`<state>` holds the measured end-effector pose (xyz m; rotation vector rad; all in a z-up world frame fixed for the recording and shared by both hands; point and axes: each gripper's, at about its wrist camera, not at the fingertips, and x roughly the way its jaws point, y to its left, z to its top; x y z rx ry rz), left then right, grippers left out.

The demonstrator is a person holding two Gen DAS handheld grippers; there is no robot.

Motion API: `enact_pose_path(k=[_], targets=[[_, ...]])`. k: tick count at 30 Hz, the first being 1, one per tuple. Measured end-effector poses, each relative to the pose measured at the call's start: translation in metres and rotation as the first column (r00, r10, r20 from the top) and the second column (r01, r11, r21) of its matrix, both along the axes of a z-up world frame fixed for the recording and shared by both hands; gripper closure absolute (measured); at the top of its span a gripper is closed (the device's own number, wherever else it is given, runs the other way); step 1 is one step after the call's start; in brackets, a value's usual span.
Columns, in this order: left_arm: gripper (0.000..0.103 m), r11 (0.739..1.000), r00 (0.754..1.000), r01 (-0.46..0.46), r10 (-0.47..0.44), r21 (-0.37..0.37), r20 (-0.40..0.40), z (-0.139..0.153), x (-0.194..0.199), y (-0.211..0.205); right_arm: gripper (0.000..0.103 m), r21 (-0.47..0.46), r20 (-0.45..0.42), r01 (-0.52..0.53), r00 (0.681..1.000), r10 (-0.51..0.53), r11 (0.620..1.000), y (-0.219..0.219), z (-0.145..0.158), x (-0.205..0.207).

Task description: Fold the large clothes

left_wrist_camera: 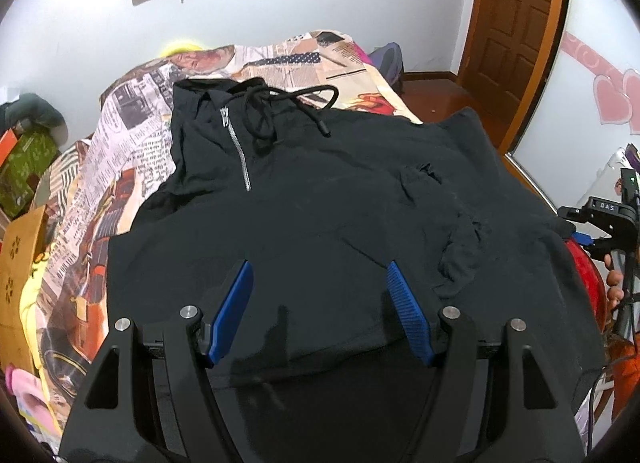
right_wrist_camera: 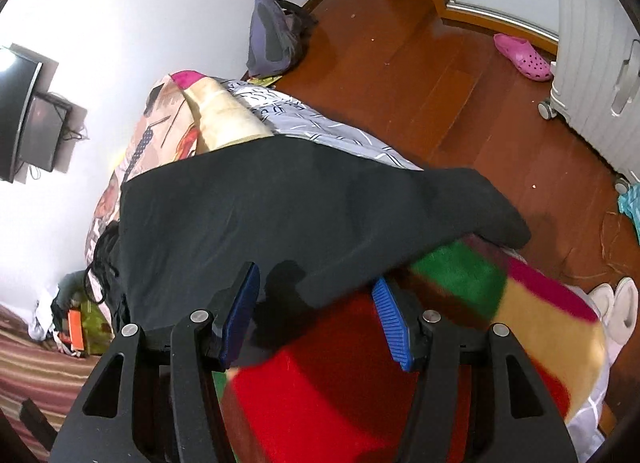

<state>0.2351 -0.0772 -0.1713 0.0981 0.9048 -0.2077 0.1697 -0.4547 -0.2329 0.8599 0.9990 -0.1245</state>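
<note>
A large black hooded top with a silver zip and a black drawstring lies spread on the bed, collar at the far end. My left gripper hovers open over its near hem, blue pads wide apart, holding nothing. In the right wrist view the same garment drapes across the bed, one sleeve reaching over the bed's edge. My right gripper is open at the garment's near edge, above a red, green and yellow blanket. The right gripper's body shows at the far right of the left wrist view.
A newspaper-print bedspread covers the bed. A wooden door and wood floor lie beyond. On the floor are a purple bag, a pink clog, a white suitcase and white slippers. Boxes sit left of the bed.
</note>
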Motion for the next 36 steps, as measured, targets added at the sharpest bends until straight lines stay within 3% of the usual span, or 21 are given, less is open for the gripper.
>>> enact_pose_path(k=[8,10,13,18,23,27,32,36], targets=[[0.035,1.0,1.0,-0.018,0.018,-0.002,-0.006,-0.004,-0.001,0.007,0.053,-0.148,-0.02,-0.004,1.0,0.001,0.989,0.011,0.003,0.021],[0.035,1.0,1.0,-0.02,0.02,0.005,-0.005,-0.004,-0.002,0.009,0.066,-0.212,0.004,-0.012,1.0,0.013,0.977,0.017,0.013,0.019],[0.035,1.0,1.0,-0.024,0.024,0.007,-0.001,-0.004,-0.005,0.013,0.086,-0.228,0.05,-0.034,0.998,0.046,0.973,0.022,0.026,0.019],[0.035,0.999,0.999,-0.033,0.032,0.005,0.02,0.002,-0.012,0.019,0.091,-0.286,0.148,-0.034,0.986,0.079,0.958,0.033,0.071,0.01],[0.035,0.999,0.998,-0.04,0.04,0.002,0.042,0.009,-0.019,0.027,0.092,-0.401,0.278,-0.066,0.942,0.19,0.914,0.067,0.132,0.003],[0.035,0.999,0.997,-0.053,0.054,-0.011,0.062,0.017,-0.026,0.037,0.092,-0.481,0.357,-0.124,0.876,0.323,0.868,0.11,0.174,-0.002],[0.035,0.997,0.994,-0.075,0.076,-0.027,0.079,0.023,-0.034,0.053,0.092,-0.515,0.384,-0.236,0.796,0.467,0.824,0.168,0.191,-0.003],[0.035,0.996,0.992,-0.09,0.092,-0.029,0.082,0.023,-0.04,0.066,0.092,-0.498,0.353,-0.362,0.745,0.566,0.788,0.217,0.173,0.005]])
